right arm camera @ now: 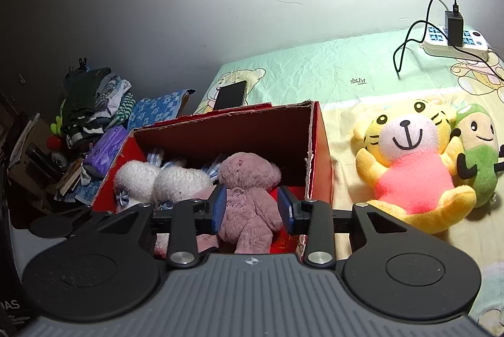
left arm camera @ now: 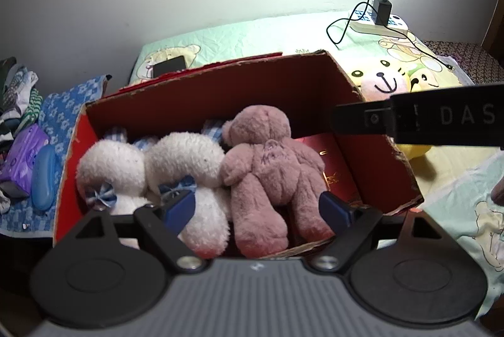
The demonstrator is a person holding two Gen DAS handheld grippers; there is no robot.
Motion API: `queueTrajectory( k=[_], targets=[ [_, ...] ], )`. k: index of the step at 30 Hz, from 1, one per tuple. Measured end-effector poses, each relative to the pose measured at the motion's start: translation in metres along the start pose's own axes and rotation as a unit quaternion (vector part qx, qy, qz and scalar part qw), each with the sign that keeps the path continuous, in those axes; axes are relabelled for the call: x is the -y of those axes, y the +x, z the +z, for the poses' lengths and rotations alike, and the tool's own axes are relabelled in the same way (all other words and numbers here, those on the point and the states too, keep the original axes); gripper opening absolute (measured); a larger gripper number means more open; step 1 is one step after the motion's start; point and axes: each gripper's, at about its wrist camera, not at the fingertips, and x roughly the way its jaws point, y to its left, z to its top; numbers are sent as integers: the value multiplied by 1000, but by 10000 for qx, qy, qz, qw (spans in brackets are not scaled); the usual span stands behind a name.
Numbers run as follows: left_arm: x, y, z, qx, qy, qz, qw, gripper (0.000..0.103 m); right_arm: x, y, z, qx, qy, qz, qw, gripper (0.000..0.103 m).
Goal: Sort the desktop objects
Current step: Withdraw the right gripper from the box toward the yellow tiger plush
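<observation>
Right wrist view: mauve plush teddy bear [right arm camera: 249, 198] lying face down in the red cardboard box [right arm camera: 319, 154], long axis running away from the camera, head at the far end. Right gripper [right arm camera: 252, 208] above its torso, blue pads either side, partly open, apparently not pressing. Left gripper [left arm camera: 256, 208] wide open, empty, above the bear's legs. Yellow plush tiger [right arm camera: 412, 163] waiting outside on the bedsheet, nearer the right hand.

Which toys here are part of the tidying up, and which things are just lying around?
Part of the tidying:
red box
pink teddy bear in the box
two white plush toys in the box
yellow tiger plush on the sheet
green plush beside it

Just lying around:
phone
power strip with charger
pile of clothes
purple pack
</observation>
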Motion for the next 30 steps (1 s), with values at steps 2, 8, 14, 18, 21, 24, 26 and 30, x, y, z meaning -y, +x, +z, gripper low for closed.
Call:
queueTrajectory(
  k=[2,8,14,18,21,24,26,30],
  targets=[
    [3,-3,-1,10,15,14,10000,87,1,-5,-3,29,50,-11,10000,39],
    [15,-14,0,62,5,122,9999,87,11,-19,-9,92,198,40,9998,39],
    [34,-18,2,54,-47,339,9994,87,26,-30,-9,88,218,134,9996,39],
    [46,-20,3,22,-143,437,9989,88,36,-38,-9,35,173,236,9996,42],
    [55,-25,5,106,-231,609,9978,88,44,-42,-9,-27,106,249,9996,45],
    [65,-31,7,201,-262,675,9972,89,58,-46,-8,-73,124,244,9996,45],
    [74,-33,9,247,-219,691,9971,89,70,-48,-7,-102,215,254,9994,45],
    [93,-33,14,292,-187,575,9977,89,92,-55,-5,-104,335,270,9990,45]
  ],
)
